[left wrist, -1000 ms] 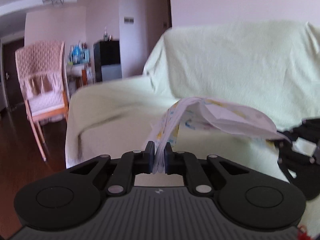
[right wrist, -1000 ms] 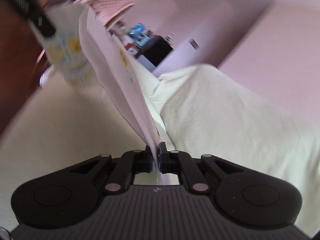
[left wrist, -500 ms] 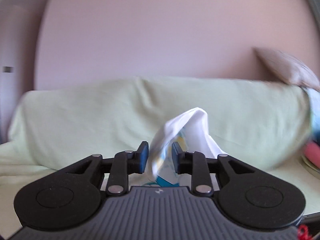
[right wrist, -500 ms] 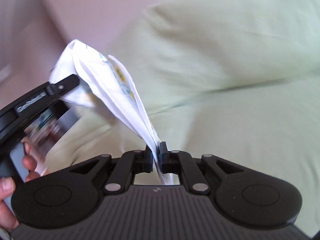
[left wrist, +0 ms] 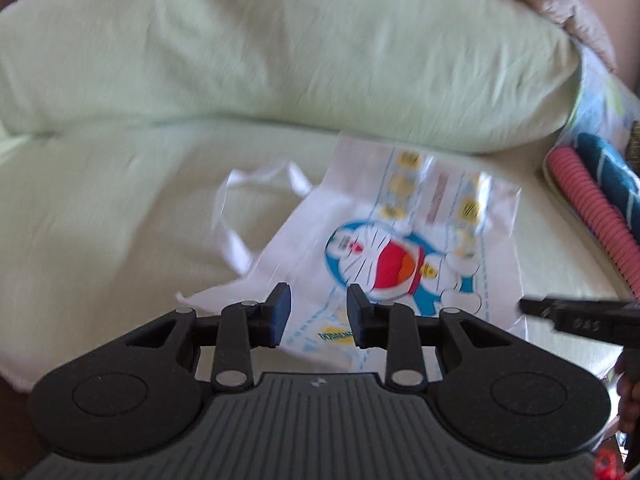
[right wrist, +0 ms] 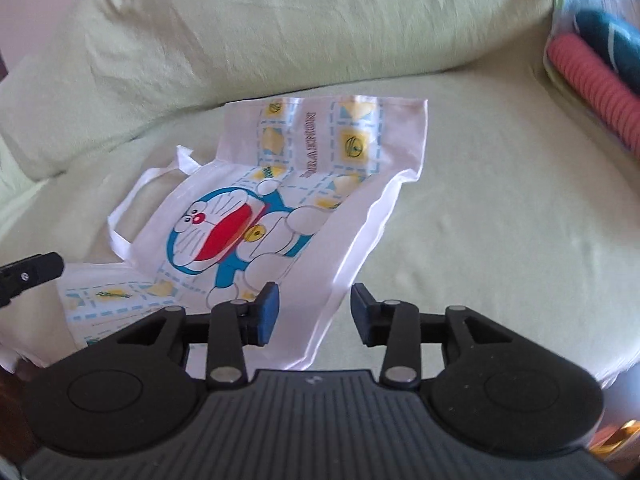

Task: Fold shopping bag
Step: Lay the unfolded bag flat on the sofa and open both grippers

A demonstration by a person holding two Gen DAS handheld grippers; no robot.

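Left gripper (left wrist: 319,312): jaws apart, just been opening; nothing pressed between them, the bag's near edge lies below the gap.
Right gripper (right wrist: 315,308): jaws apart, just been opening; the bag's near corner shows under the gap, pads clear of it.
Shopping bag (right wrist: 256,216): white, cartoon cat print, lying spread on the sofa seat (right wrist: 500,208); one end flap doubled over, contents not visible.
Handles (left wrist: 240,216): loops loose off the bag's left end.
Open room: bare seat cover right of the bag and left of the handles.
Far edge: backrest cushion (left wrist: 280,48) just behind the bag; pink ribbed roll (right wrist: 592,84) and blue cloth (left wrist: 612,176) at the right end.
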